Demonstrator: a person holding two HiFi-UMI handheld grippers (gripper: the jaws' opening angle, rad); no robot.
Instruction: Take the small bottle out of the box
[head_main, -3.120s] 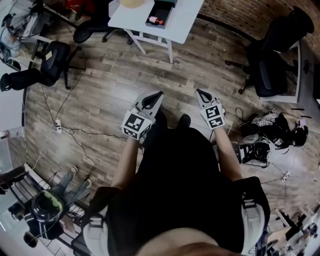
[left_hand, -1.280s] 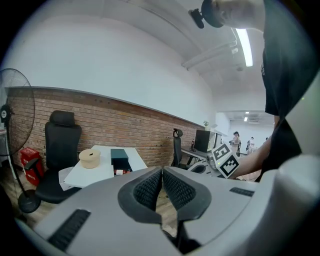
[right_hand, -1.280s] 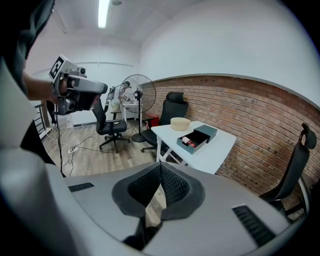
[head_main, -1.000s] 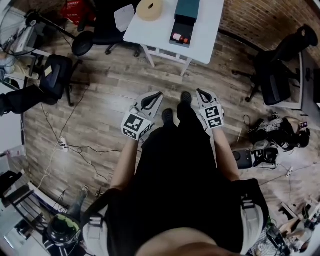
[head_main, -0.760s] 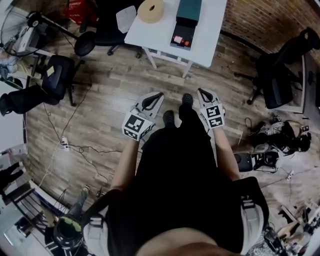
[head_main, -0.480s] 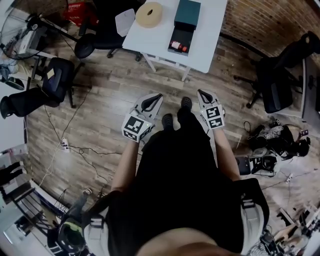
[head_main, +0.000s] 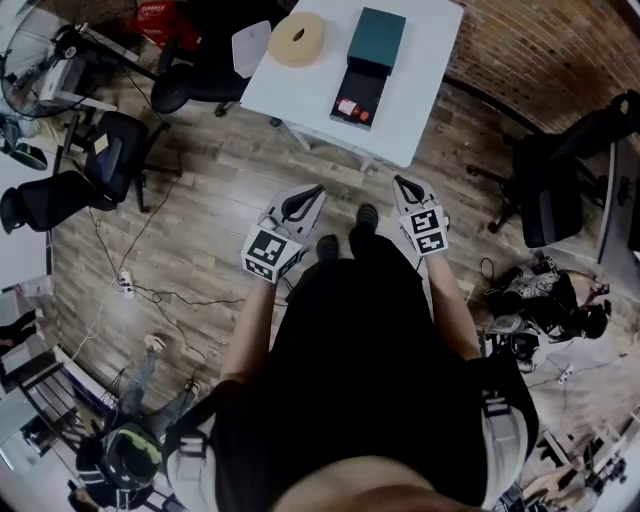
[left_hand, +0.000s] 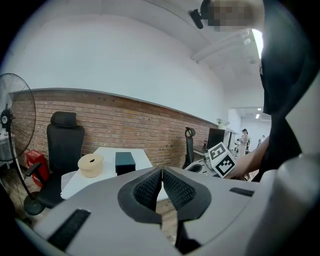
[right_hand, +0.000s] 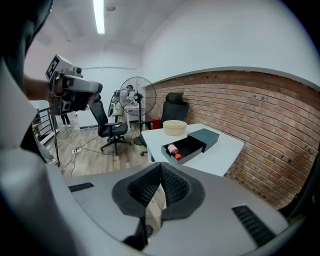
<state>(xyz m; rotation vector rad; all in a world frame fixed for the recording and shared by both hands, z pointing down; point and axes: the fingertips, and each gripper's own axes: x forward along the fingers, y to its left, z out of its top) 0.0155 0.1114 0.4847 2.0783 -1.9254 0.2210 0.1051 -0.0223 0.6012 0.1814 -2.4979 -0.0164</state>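
nothing done yet, by the look of it (reach, grasp and lift all left). small bottle (head_main: 349, 108) inside the open box (head_main: 377, 38), toward the near edge of the table (head_main: 425, 70). left gripper (head_main: 318, 187) and right gripper (head_main: 398, 181), 2 pairs of fingers (left_hand: 150, 190) pinched closed on nothing, well apart from the small bottle, short of the table, floor (head_main: 230, 170) between.

The tabletop (head_main: 415, 80) is looking smooth and matt, the box (head_main: 375, 40) matt too, the floor (head_main: 220, 180) grained wood, the wall (head_main: 540, 40) rough brick, and the left hand-held gripper (left_hand: 162, 172) matt grey plastic with ribbed pads (left_hand: 147, 190).
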